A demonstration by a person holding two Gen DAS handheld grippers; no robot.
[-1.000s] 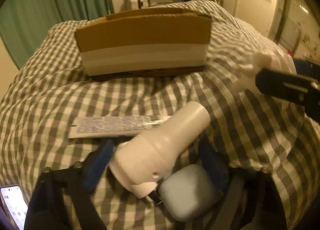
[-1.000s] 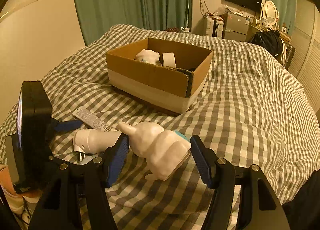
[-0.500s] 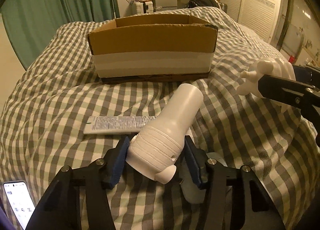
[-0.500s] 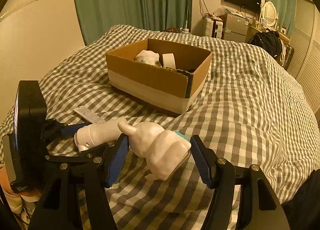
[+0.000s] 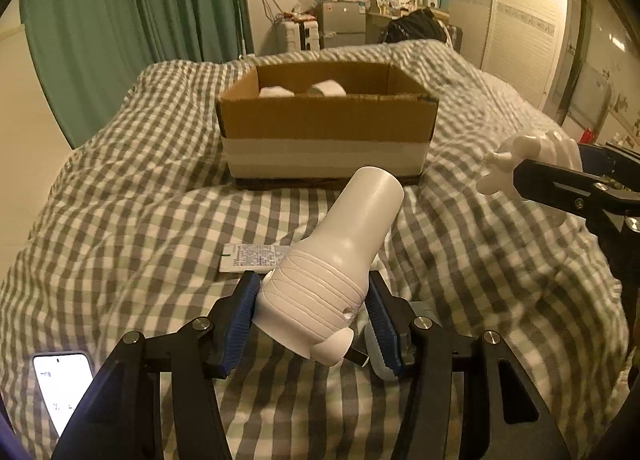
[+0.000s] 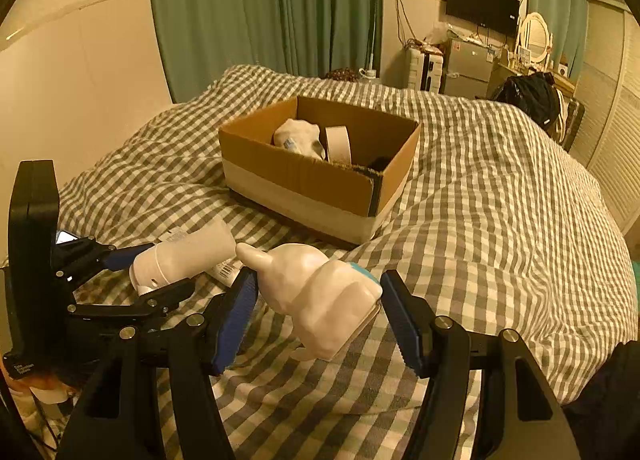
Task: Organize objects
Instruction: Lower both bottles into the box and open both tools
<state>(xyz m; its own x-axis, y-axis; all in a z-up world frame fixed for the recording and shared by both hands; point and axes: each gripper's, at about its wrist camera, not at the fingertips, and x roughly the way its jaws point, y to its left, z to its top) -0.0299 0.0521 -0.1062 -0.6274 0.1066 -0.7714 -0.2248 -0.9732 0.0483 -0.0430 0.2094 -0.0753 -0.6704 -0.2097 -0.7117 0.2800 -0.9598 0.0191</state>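
Your left tool (image 5: 310, 324) is clamped on the ribbed base of a white hair-dryer-shaped device (image 5: 336, 272), both blue pads (image 5: 240, 322) pressed against its sides, and the barrel points away from you toward the box, lifted clear of the bed. Just under the right pad, a pale blue case (image 5: 380, 356) peeks out on the bedding. At the lower left edge of the left view, a phone (image 5: 60, 388) shows a lit screen. Beyond the device's base, a flat white tube (image 5: 252, 258) with printed text lies on the checked bedspread (image 5: 120, 228).

Your right tool (image 6: 316, 318) holds a cream figurine-shaped bottle (image 6: 320, 292) with a teal patch on top. The left pad touches its narrow end; whether the right pad touches it you cannot tell from this view. The bottle sits tilted, its small end toward the left.

Farther off, the open cardboard box (image 6: 304, 184) rests on the bed, a white band around its lower half. Inside stand a roll of tape (image 6: 338, 144) and, just beside it, a crumpled white item (image 6: 296, 138). Behind the bed hang green curtains (image 6: 264, 8), with a wall-mounted screen (image 6: 482, 6) to the right.
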